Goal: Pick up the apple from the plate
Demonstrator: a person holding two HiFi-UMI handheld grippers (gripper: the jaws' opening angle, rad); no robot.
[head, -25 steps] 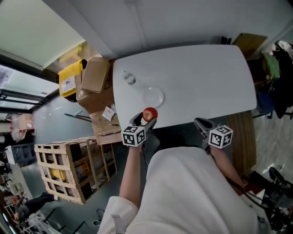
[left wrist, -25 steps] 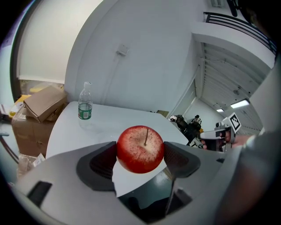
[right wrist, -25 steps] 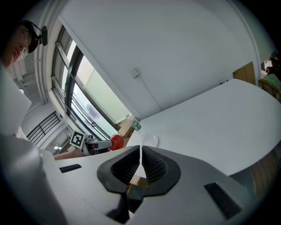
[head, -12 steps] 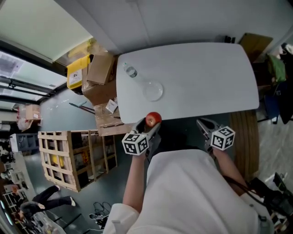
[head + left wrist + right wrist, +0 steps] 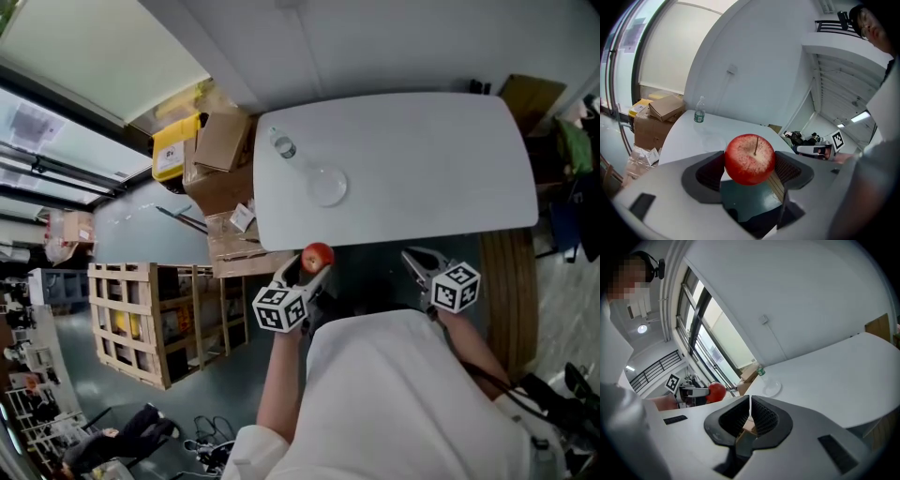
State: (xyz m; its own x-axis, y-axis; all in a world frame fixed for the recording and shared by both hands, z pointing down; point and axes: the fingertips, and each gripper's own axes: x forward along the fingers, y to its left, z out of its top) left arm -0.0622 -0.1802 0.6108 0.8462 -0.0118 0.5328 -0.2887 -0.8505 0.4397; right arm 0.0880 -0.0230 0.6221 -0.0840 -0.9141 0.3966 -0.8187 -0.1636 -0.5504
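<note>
My left gripper (image 5: 309, 265) (image 5: 750, 165) is shut on a red apple (image 5: 318, 256) (image 5: 750, 159), held in the air just off the near edge of the white table (image 5: 422, 169). The apple (image 5: 716, 391) also shows small at the left of the right gripper view. A clear glass plate (image 5: 325, 185) (image 5: 770, 389) lies empty on the table's left part. My right gripper (image 5: 415, 259) (image 5: 749, 416) hangs off the near edge too, its jaws shut with nothing between them.
A small water bottle (image 5: 282, 145) (image 5: 699, 115) stands at the table's far left corner, beyond the plate. Cardboard boxes (image 5: 222, 141) and a wooden crate (image 5: 155, 314) sit on the floor left of the table. A wooden panel (image 5: 511, 281) lies at the right.
The left gripper has carried the apple back off the table edge toward the person. The head view has shifted, so the table sits further right. The right gripper stays about where it was.
</note>
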